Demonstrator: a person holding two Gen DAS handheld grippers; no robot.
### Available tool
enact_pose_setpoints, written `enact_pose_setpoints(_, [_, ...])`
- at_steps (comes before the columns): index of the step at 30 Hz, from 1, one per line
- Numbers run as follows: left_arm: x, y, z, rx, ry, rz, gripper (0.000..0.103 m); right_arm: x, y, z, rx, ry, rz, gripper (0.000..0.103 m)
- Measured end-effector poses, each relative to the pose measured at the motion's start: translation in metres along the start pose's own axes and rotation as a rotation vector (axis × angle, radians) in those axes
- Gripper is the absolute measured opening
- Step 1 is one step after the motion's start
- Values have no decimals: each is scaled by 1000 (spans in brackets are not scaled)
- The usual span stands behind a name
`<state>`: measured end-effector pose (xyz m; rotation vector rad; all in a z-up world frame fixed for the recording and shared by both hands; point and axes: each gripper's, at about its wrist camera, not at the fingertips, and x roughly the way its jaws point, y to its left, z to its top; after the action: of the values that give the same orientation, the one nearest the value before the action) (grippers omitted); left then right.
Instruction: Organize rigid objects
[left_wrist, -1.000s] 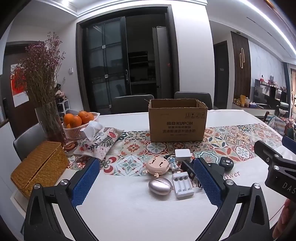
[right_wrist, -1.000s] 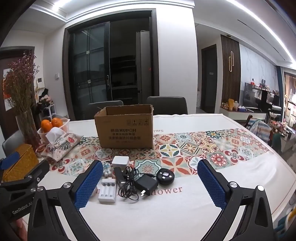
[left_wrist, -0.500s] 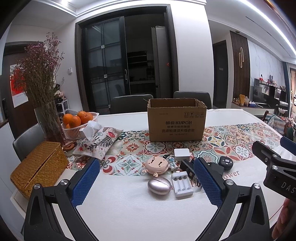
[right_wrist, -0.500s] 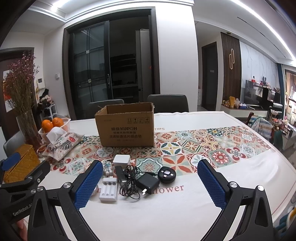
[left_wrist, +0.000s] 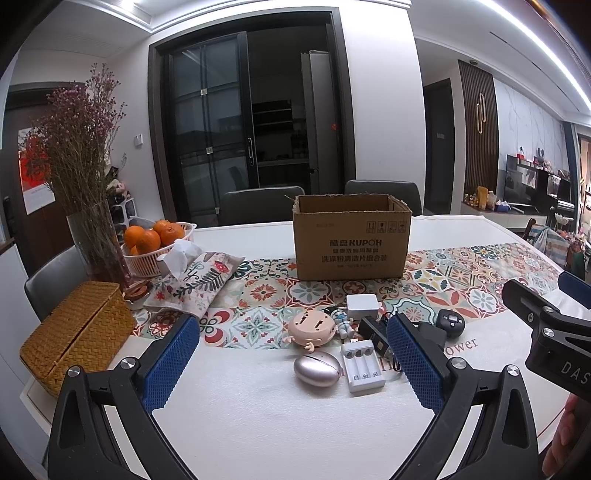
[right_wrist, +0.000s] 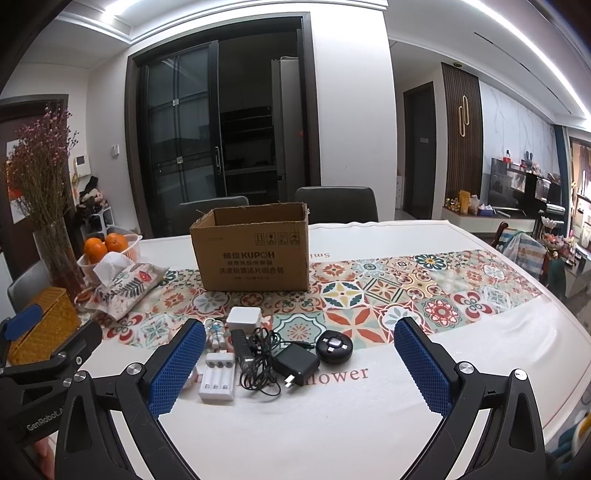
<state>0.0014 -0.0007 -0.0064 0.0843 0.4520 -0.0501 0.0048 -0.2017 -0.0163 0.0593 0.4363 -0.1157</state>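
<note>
An open cardboard box (left_wrist: 351, 240) (right_wrist: 255, 251) stands on the patterned runner at the table's middle. In front of it lies a cluster of small items: a pink round toy (left_wrist: 312, 326), a metallic egg-shaped case (left_wrist: 317, 369), a white battery charger (left_wrist: 362, 365) (right_wrist: 218, 376), a white cube adapter (left_wrist: 362, 304) (right_wrist: 243, 319), a black plug with cable (right_wrist: 295, 365) and a round black reel (right_wrist: 334, 347). My left gripper (left_wrist: 291, 363) hovers open just short of the egg-shaped case. My right gripper (right_wrist: 299, 363) is open too, framing the plug and cable.
A wicker box (left_wrist: 74, 332) sits at the left table edge. Behind it stand a vase of dried flowers (left_wrist: 92, 236), a basket of oranges (left_wrist: 155, 243) and a fabric tissue pouch (left_wrist: 195, 280). Chairs (left_wrist: 258, 206) line the far side.
Both grippers have drifted slightly; the items on the table look a little closer and lower in the views. Nothing was grasped or shifted.
</note>
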Motion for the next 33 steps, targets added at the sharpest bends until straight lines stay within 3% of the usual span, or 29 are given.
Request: enact_pose_setpoints(33, [2,-1,-1,1,13,-2,103,1,3,-4,4,13,6,103])
